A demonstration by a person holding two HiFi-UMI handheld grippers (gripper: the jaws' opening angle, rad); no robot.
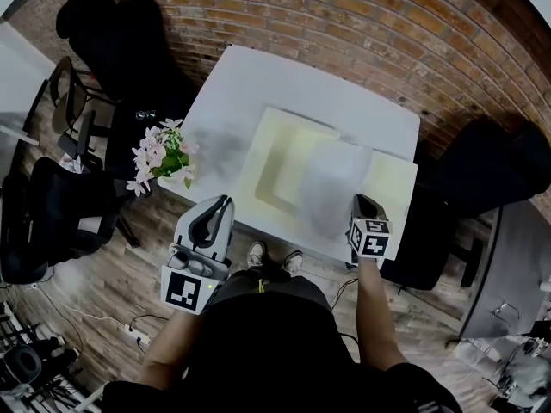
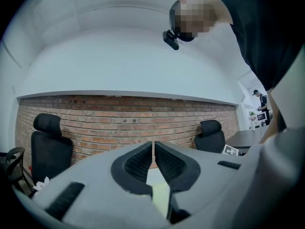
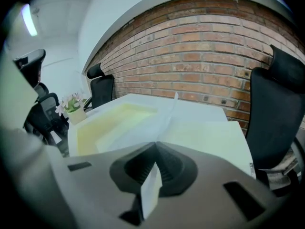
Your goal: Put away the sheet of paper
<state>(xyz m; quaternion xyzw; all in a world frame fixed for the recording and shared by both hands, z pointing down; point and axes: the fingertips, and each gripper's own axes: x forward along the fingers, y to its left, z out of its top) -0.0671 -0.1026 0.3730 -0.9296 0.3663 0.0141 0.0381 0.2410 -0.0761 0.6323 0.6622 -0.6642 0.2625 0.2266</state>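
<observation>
A white sheet of paper (image 1: 331, 183) arches over a pale yellow open folder (image 1: 275, 157) on the white table (image 1: 258, 76). My right gripper (image 1: 362, 201) is at the table's near right edge, shut on the sheet's near edge. In the right gripper view the sheet (image 3: 150, 189) runs edge-on from the closed right gripper (image 3: 156, 145) out over the folder (image 3: 109, 120). My left gripper (image 1: 222, 203) hovers off the table's near left corner. In its own view the left gripper (image 2: 152, 144) is shut, pads touching at the tips, with nothing in them.
A pot of pink flowers (image 1: 162, 155) stands at the table's left corner. Black office chairs stand at the back left (image 1: 120, 33), the left (image 1: 52, 205) and the right (image 1: 491, 170). A brick wall (image 1: 344, 15) lies behind the table. Cables lie on the wooden floor.
</observation>
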